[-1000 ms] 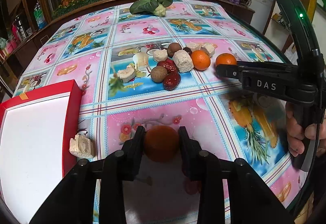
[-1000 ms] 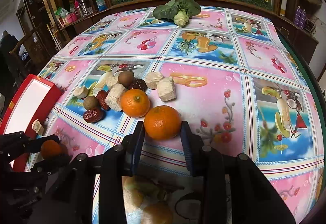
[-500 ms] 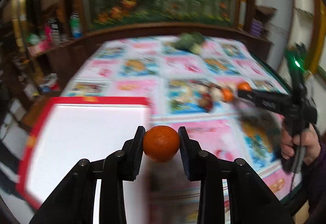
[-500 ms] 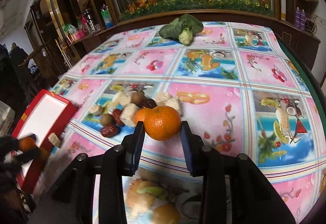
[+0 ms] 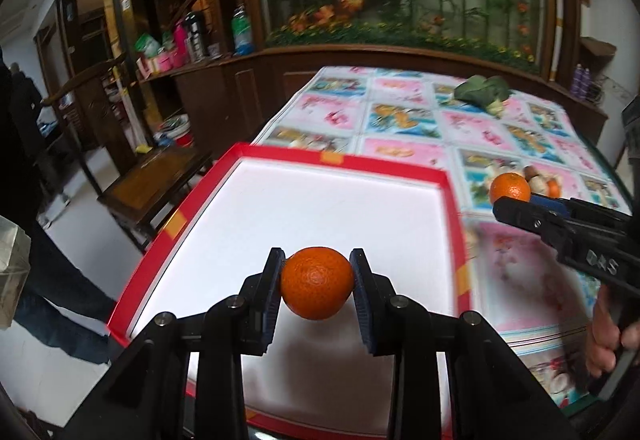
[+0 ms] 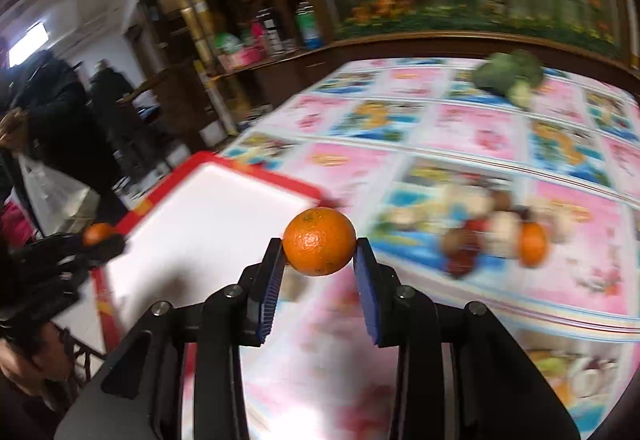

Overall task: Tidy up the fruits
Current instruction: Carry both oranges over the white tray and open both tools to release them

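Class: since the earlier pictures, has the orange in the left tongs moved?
Yes. The orange has gone from over the tablecloth to over the red-rimmed tray.

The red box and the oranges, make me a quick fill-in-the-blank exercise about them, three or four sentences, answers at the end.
1. The left tool is shut on an ____.
2. That fruit hangs over the white inside of the ____ box.
3. The right tool grips a second orange, so ____ oranges are held in all.
4. At the far end of the table lies a leafy ____ vegetable.

Missing words: orange; red; two; green
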The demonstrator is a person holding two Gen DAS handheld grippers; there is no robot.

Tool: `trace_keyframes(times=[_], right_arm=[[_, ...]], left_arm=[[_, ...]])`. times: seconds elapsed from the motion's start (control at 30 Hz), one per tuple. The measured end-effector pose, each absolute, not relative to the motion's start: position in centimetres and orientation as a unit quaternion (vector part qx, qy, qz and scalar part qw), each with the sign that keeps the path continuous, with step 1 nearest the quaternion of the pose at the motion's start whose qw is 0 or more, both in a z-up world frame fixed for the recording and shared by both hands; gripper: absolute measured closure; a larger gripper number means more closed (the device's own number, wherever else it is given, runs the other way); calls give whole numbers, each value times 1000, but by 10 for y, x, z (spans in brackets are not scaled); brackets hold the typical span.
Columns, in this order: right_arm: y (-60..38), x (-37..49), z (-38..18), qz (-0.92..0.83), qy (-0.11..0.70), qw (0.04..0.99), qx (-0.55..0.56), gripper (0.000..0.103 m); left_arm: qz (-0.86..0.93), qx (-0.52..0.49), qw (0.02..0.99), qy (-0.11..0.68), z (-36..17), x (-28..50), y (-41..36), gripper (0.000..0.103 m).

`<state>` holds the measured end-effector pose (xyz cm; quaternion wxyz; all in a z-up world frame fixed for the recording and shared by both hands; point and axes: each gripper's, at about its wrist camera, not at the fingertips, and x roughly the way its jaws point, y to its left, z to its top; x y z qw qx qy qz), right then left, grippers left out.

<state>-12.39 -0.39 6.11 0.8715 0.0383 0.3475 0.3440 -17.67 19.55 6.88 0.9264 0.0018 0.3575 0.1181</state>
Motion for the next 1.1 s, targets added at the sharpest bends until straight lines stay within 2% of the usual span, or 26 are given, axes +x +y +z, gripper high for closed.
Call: trace_keyframes(times=[0.2, 0.43, 1.0, 1.03, 1.1], right_arm=[[59, -148, 64, 399, 345, 849, 6, 65], [117, -153, 48, 413, 386, 824, -43, 65], [133, -158, 28, 413, 418, 804, -91, 65], [133, -159, 28, 413, 416, 805, -94, 64], [135, -159, 28, 413, 417, 803, -101, 62]], left_arm=[[145, -5, 919, 367, 61, -182, 216, 70], [174, -3, 906, 386, 48, -186, 229, 70], [188, 2, 887, 423, 29, -179, 229, 70], [189, -1, 886, 424, 29, -179, 230, 68], [197, -8, 883, 426, 30, -178, 233, 58]])
